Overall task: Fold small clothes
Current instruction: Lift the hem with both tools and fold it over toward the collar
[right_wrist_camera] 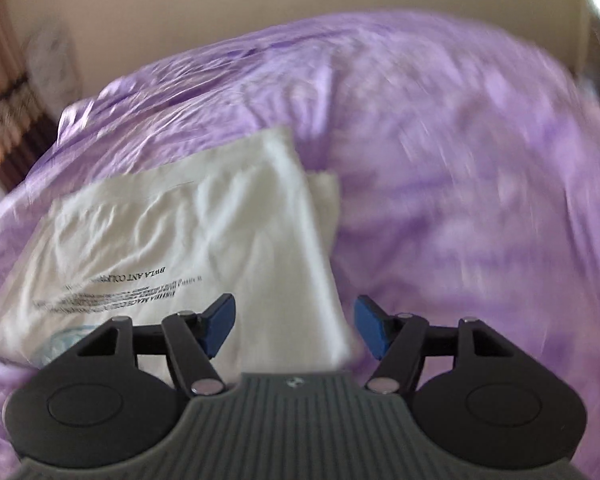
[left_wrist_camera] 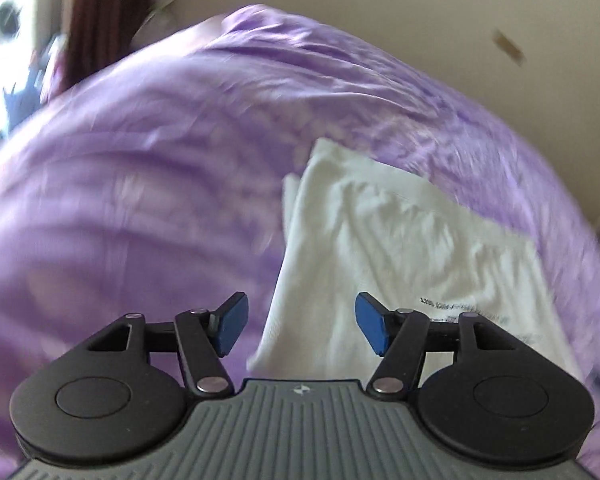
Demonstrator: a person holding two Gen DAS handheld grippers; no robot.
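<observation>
Item: white garment (left_wrist_camera: 400, 248), small, lying partly folded on a bed under a purple bedspread (left_wrist_camera: 140, 200). One long side is doubled over, showing a narrow under-layer along that edge. Black printed lettering is showing near the close end; the words are blurring and not fully readable.

Left tool (left_wrist_camera: 302, 330): hovering above the garment's near end, blue pads (left_wrist_camera: 232, 330) standing wide apart, gripping nothing.

Right tool (right_wrist_camera: 294, 330): hovering over the garment's folded edge (right_wrist_camera: 320, 240), likewise spread wide and carrying nothing.

Handling note (judgement): the next fold is likely needing both tools pinching matching near corners, taking every layer together, then lifting evenly so the edges are meeting squarely.

Materials: garment is looking like soft, thin cotton knit, lightly creased, roughly rectangular. Bedspread is appearing glossy and satin-like, heavily wrinkled, probably slippery, so the garment is liable to slide when dragged.
</observation>
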